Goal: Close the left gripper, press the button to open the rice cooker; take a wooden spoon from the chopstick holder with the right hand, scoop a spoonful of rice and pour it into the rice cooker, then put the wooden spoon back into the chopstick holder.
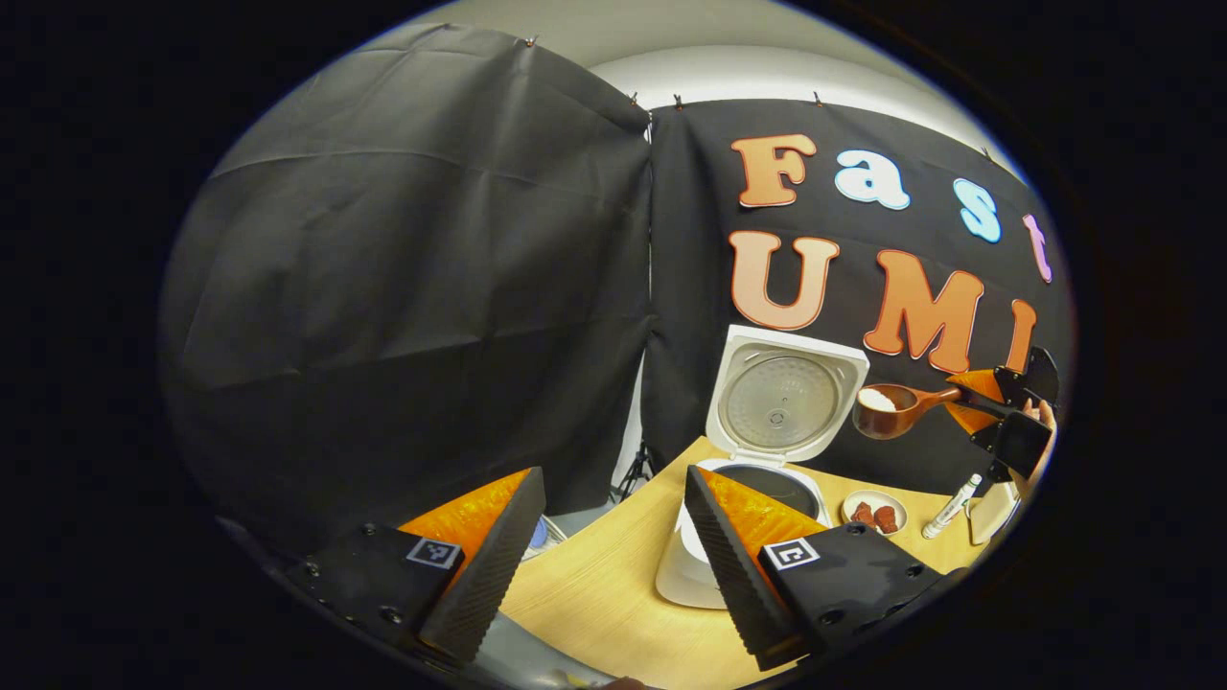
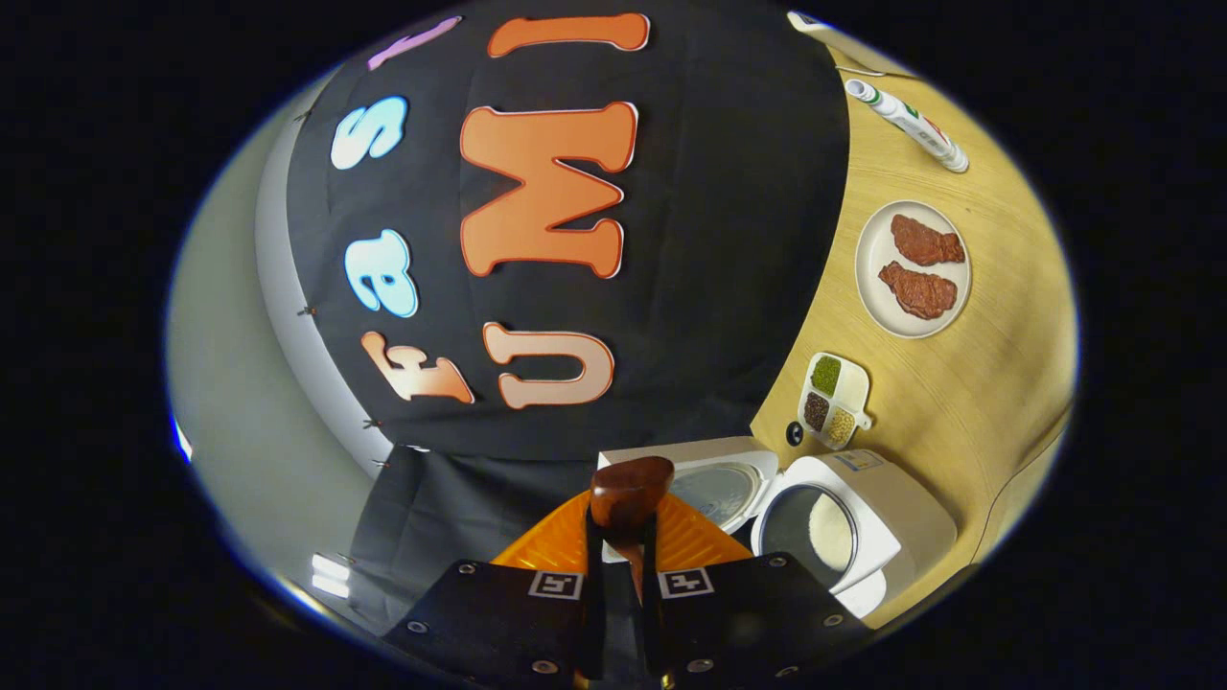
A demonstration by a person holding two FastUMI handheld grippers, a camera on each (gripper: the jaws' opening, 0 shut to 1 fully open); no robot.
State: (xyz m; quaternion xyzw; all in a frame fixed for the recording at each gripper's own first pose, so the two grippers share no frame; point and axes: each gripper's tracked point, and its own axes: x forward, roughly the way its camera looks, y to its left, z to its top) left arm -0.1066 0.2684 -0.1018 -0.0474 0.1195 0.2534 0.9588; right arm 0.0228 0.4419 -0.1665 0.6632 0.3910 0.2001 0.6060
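Now the right tongs [image 2: 621, 575] pinch the handle of the wooden spoon [image 1: 896, 406], both fingers pressed on it, and in the left gripper view the spoon's bowl hangs level with a heap of white rice [image 1: 876, 399], just beside the raised lid [image 1: 784, 402] of the rice cooker [image 2: 863, 527]. The cooker stands open on the desk [image 2: 997, 374], and its inner pot [image 2: 810, 532] already shows some white rice at the bottom. The left tongs [image 1: 613, 546] hang spread and empty, near the cooker's front. The step in hand looks like the pour: it would go best if the bowl stays flat until it is squarely over the pot's mouth, clear of the lid, then rolls slowly so the grains fall inside, not on the rim.
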